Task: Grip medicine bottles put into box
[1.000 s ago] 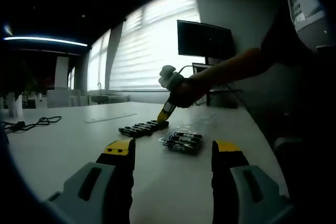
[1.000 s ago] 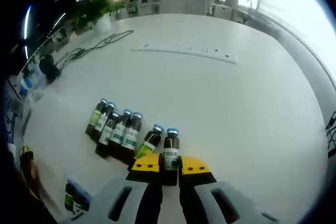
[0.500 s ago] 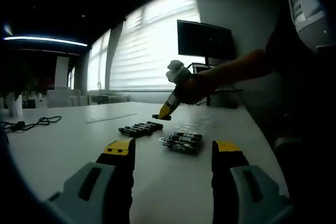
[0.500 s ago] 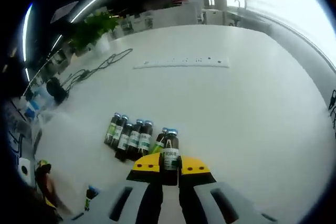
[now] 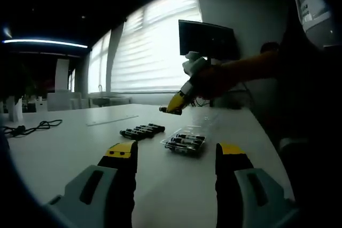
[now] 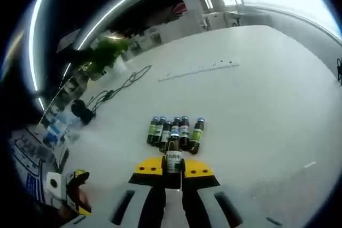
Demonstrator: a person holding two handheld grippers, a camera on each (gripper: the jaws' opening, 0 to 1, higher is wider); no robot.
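- A broad white desk [image 6: 256, 89] carries the work, with window blinds [image 5: 152, 46] bright behind it and a dark monitor [image 5: 207, 39] standing at its far edge.
- The left gripper [image 5: 173, 159], seen in the left gripper view, hangs low over the desk with its yellow-tipped jaws spread wide and nothing between them.
- The right gripper [image 6: 172, 170] is pinched on a single medicine bottle [image 6: 172, 158], dark glass with a blue cap, held clear above the desk; in the left gripper view that gripper and its bottle sit in the air above the box.
- A clear plastic box [image 5: 185, 143] lies on the desk just ahead of the left gripper, with several bottles already lying inside it.
- A row of loose bottles [image 6: 175, 131] lies side by side on the desk, just beside the box in the left gripper view.
- A white power strip [image 6: 199, 70] and a black cable [image 6: 123, 86] lie farther off on the desk.
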